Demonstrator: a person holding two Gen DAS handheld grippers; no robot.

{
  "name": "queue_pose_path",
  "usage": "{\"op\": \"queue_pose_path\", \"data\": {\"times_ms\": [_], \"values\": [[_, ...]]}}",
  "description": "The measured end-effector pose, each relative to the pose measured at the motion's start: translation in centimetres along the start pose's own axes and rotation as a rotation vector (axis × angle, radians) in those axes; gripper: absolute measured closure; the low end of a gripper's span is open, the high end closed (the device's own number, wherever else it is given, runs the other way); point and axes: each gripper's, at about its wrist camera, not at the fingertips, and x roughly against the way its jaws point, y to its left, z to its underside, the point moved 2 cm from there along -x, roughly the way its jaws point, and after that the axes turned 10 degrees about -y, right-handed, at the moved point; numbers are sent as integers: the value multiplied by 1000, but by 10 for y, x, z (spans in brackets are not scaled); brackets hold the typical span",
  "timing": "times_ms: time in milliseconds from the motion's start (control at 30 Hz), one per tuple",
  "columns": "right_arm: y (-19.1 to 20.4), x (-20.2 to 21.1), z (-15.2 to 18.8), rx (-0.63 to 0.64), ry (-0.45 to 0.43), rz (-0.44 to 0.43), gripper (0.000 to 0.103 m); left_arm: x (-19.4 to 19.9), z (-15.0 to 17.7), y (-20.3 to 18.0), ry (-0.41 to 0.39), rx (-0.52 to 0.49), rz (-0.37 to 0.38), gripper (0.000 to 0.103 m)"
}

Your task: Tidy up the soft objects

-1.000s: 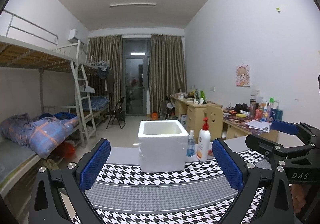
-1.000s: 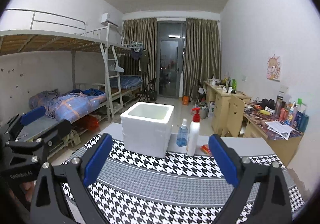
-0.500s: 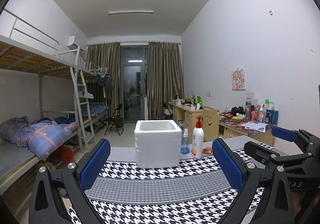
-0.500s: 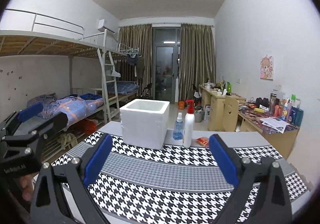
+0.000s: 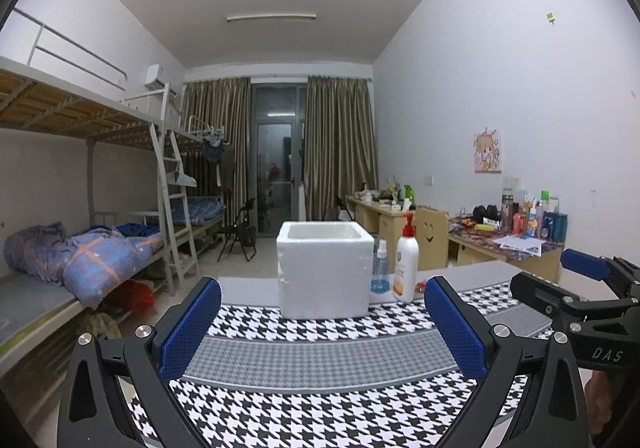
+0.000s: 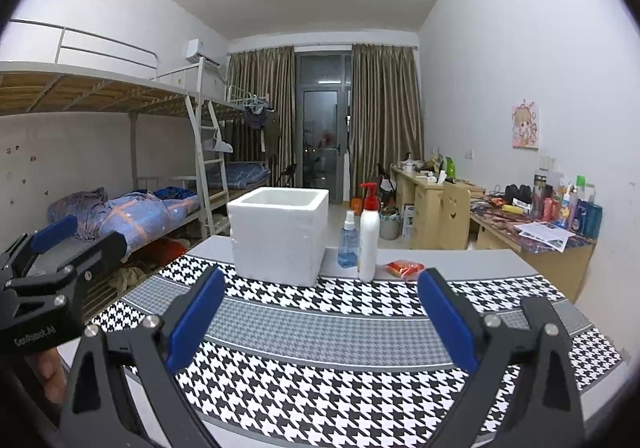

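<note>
Foam box (image 5: 324,270) sits at 12 o'clock on the houndstooth cloth (image 5: 320,400), small red packet (image 6: 405,269) at 1. I've levelled both cameras lately; left gripper (image 5: 320,332) and right gripper (image 6: 316,322) gape empty, nothing picked yet.

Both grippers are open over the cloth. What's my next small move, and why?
Probably ease the right gripper forward toward the orange packet beside the pump bottle. It looks like the only soft item on the table, both jaws stand open and empty, and the foam box waits nearby.
</note>
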Motion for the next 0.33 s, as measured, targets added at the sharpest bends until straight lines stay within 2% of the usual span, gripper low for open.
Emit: {"op": "queue_pose_path", "data": {"times_ms": [333], "values": [[-2,-3,9,-13,21,-9,4,-2,4,2,14,3,7,1]]}}
